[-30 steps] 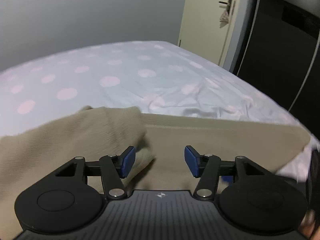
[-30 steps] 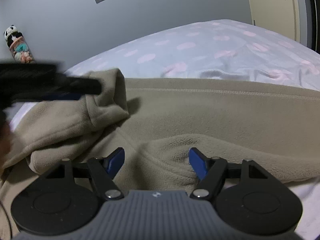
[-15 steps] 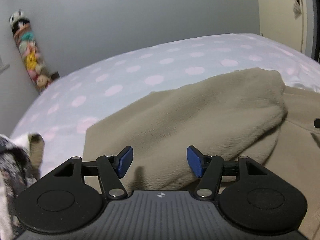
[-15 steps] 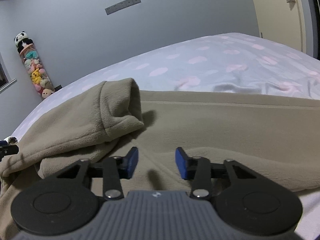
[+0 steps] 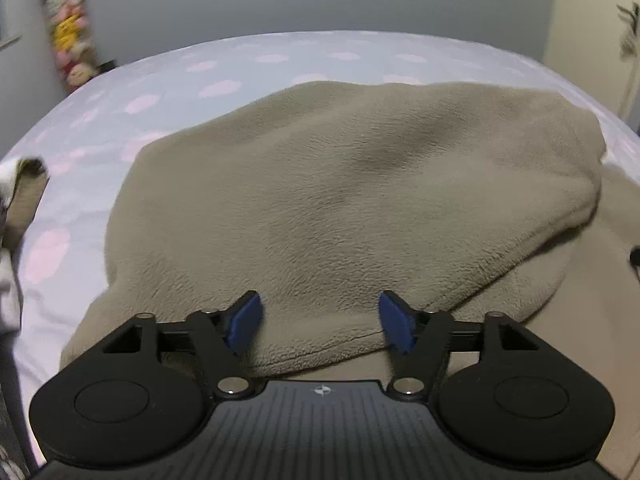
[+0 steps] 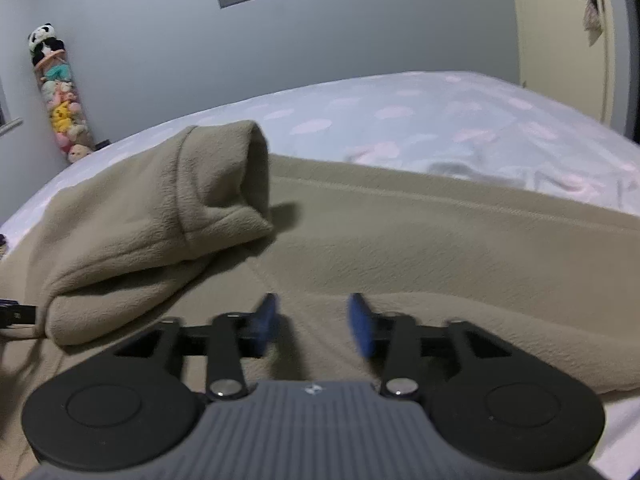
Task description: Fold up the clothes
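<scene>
A beige fleece garment (image 5: 340, 200) lies spread on the bed. One part is folded over onto the rest, and its sleeve (image 6: 192, 200) ends in an open cuff (image 6: 256, 172). My left gripper (image 5: 322, 324) is open and empty, just above the near edge of the folded part. My right gripper (image 6: 314, 326) is partly open and empty, low over the garment's flat body (image 6: 440, 240), to the right of the sleeve. The blue pads (image 6: 264, 324) hold no cloth.
The bed has a pale sheet with pink dots (image 5: 160, 92). Another bundle of cloth (image 5: 16, 208) lies at its left edge. A column of plush toys (image 6: 60, 92) stands by the grey wall. A cream door (image 6: 568, 40) is at the right.
My left gripper has swung from the garment's right side to its left folded part and moved closer. My right gripper's fingers have narrowed from wide open to partly open.
</scene>
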Demonstrator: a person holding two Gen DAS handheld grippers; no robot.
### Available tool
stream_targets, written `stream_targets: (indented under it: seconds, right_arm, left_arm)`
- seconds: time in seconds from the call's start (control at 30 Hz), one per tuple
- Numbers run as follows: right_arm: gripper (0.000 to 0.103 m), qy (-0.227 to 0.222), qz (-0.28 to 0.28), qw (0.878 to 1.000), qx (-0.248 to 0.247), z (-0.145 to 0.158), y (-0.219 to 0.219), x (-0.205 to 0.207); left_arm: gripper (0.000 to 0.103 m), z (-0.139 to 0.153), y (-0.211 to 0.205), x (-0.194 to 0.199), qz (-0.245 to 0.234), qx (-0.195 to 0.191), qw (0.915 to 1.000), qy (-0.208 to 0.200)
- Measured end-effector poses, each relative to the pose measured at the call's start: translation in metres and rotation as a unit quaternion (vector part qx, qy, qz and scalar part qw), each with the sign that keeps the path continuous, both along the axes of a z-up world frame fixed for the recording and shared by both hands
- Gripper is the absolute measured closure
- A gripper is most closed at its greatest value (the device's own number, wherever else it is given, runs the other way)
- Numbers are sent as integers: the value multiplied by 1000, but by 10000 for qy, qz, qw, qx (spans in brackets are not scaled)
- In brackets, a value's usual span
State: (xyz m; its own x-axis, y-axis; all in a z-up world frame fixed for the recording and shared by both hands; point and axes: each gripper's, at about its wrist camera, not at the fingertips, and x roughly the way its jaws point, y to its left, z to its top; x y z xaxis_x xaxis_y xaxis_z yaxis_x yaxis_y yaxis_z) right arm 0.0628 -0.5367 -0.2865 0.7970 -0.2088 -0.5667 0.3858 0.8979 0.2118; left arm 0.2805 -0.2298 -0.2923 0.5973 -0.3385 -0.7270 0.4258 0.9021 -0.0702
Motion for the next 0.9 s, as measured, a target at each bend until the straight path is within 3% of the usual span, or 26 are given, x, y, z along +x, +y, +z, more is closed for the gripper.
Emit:
stream_targets:
  seconds: [0.07,0.17,0.37,0.6,0.77,0.9]
  right_arm:
    - [17,70,190,9998,-6,-2,4,3]
    - [9,287,320,9985,-328,-3,16,10]
    - [1,38,235,9995,224,-4,7,7]
    - [1,142,372,9992,36,-8,14,9]
    - [1,60,291,9995,69,2,7,1]
    - [1,-203,-91,9998,-3,21,-3,-20]
  left_arm:
    - [36,-1,5,-1,141,-221,9997,-21]
    - [30,-2,13,-3,347,-542,9979,-51]
    - [26,5,5,-9,322,-198,9993,57]
    - [25,4,12,-16,602,-448,9968,278]
    - [26,18,1,-21,602,4,9976,328]
    - [30,38,-4,-33,599,233,9978,-144]
